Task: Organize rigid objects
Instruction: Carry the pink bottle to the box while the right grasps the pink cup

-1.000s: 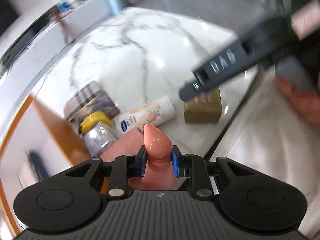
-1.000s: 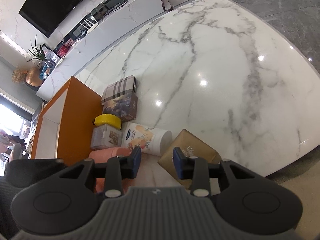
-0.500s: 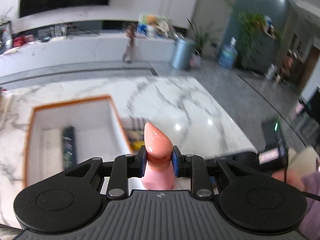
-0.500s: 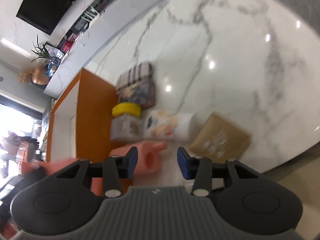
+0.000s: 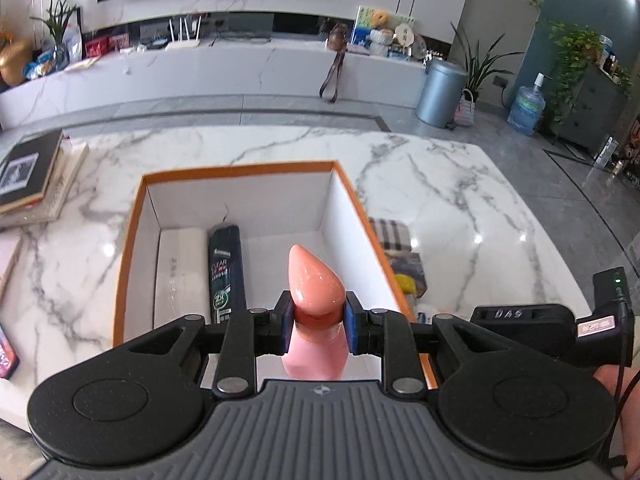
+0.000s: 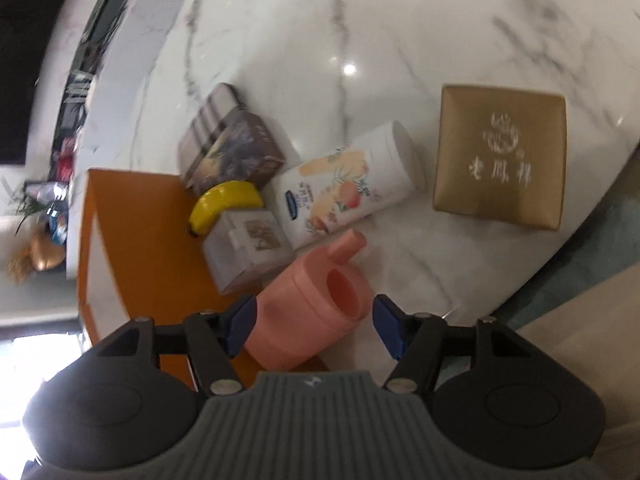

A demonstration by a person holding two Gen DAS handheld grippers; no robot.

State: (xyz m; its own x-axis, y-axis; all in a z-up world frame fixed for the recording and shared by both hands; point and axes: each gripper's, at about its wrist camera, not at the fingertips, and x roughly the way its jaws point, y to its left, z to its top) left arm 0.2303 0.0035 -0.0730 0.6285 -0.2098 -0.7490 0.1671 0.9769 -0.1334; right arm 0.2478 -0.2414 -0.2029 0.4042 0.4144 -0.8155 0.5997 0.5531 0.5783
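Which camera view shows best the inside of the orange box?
The left wrist view. It looks down into the orange box, showing its white walls, a white package and a dark shampoo bottle lying inside. The right wrist view shows only the box's orange outer wall, nothing of its contents.

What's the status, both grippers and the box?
Left gripper shut on pink bottle, over orange box. Right gripper opening, straddling pink jug. Box part filled; nothing blocking.

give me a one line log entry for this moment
left gripper: shut on pink bottle above orange box | right gripper: opening over pink jug
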